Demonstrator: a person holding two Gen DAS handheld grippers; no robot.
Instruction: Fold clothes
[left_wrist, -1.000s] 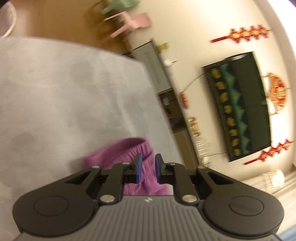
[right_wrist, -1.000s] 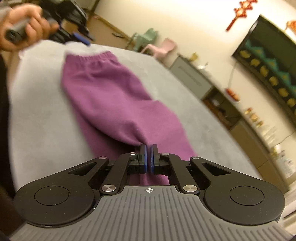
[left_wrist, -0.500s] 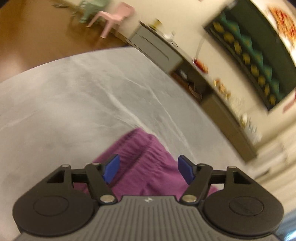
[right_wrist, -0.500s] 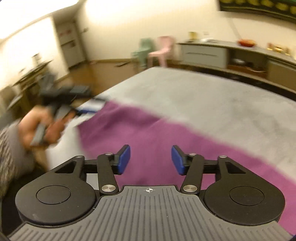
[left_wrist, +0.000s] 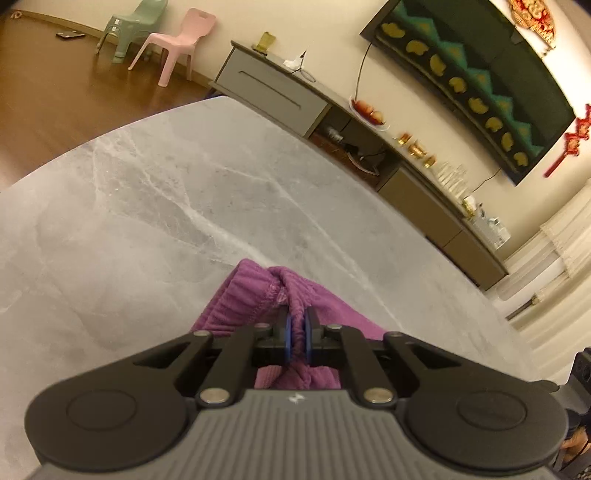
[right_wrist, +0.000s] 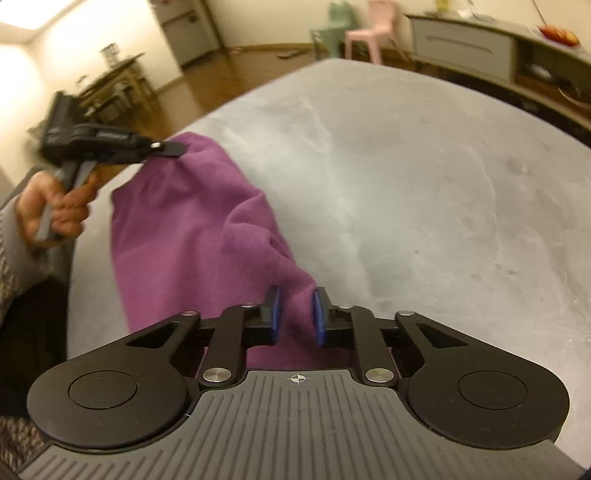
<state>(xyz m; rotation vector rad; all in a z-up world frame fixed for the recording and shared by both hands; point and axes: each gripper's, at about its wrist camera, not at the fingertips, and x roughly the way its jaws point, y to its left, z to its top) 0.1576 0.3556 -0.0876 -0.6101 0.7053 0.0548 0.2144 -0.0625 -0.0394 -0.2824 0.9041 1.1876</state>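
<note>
Purple garment (left_wrist: 258, 291) lies stretched along the grey marbled table (left_wrist: 147, 206), held at both ends.

In the left wrist view, closest to the lens, the left hand-held gripper (left_wrist: 297, 325) has just been closing. Its blue pads now stand almost together, with a bunch of the ribbed waistband (left_wrist: 291, 280) pinched between them. The waistband humps up just beyond the pads, and the rest of it sits on the table.

In the right wrist view, the right hand-held gripper (right_wrist: 295, 310) has likewise just been closing. Its jaws are narrow, and a raised fold of the cloth fills the gap between the pads and touches both. From that fold the garment runs away across the table towards the left hand-held gripper at the far end, which nips the cloth's edge. A hand (right_wrist: 55, 206) in a grey sleeve (right_wrist: 7, 236) grips that tool's handle.

Beyond the table is a wooden floor (left_wrist: 44, 92) with a pink chair (left_wrist: 177, 40) and a green chair (left_wrist: 136, 26) side by side. A long low sideboard (left_wrist: 273, 92) runs along the wall under a dark wall panel (left_wrist: 480, 74).
</note>
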